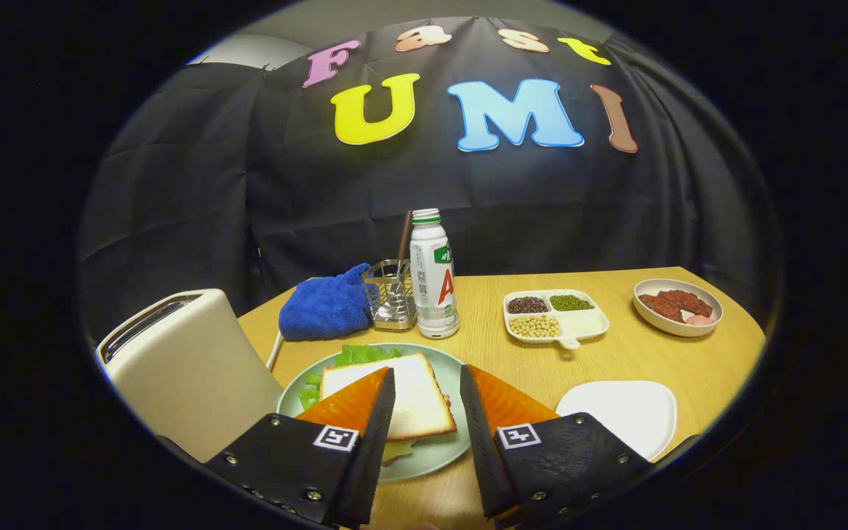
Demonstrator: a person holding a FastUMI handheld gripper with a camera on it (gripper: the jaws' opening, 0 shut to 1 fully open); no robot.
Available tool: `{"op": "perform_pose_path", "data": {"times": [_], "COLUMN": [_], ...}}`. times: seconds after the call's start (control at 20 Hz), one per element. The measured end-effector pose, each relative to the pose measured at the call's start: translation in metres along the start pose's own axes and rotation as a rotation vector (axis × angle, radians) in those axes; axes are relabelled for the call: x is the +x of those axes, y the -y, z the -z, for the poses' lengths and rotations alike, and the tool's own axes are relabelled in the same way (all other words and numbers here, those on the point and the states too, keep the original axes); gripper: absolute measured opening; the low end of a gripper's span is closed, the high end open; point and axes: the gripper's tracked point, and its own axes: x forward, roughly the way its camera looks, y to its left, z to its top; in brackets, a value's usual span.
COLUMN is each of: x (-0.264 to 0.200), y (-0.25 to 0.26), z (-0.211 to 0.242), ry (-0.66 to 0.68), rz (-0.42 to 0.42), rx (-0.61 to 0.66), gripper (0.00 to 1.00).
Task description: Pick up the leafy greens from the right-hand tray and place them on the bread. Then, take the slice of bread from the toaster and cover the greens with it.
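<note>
The top slice of bread (402, 394) already lies on the leafy greens (354, 357) (on the plate (439, 453)). The gripper (428, 390) is wide open, holding nothing. The job looks done.

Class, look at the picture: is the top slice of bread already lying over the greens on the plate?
Yes: the bread slice lies on the leafy greens on the plate, while the open gripper holds nothing.

A staged booth: black cloth wall (196, 199) behind a wooden table (615, 353) of food.
</note>
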Motion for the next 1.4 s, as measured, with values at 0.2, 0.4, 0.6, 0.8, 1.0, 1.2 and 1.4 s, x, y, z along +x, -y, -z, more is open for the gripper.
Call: {"op": "perform_pose_path", "data": {"times": [0.2, 0.4, 0.6, 0.8, 1.0, 1.2, 1.4], "x": [-0.017, -0.041, -0.07, -0.098, -0.128, -0.154, -0.173], "y": [0.012, 0.03, 0.06, 0.106, 0.161, 0.22, 0.276], "z": [-0.012, -0.025, -0.039, -0.05, -0.062, -0.064, -0.046], "ry": [0.044, 0.105, 0.166, 0.216, 0.27, 0.294, 0.284], "rz": [0.006, 0.019, 0.051, 0.1, 0.137, 0.161, 0.196], "rx": [-0.043, -0.057, -0.039, -0.067, -0.076, -0.101, -0.132], "gripper": [0.54, 0.54, 0.54, 0.54, 0.54, 0.54, 0.54]}}
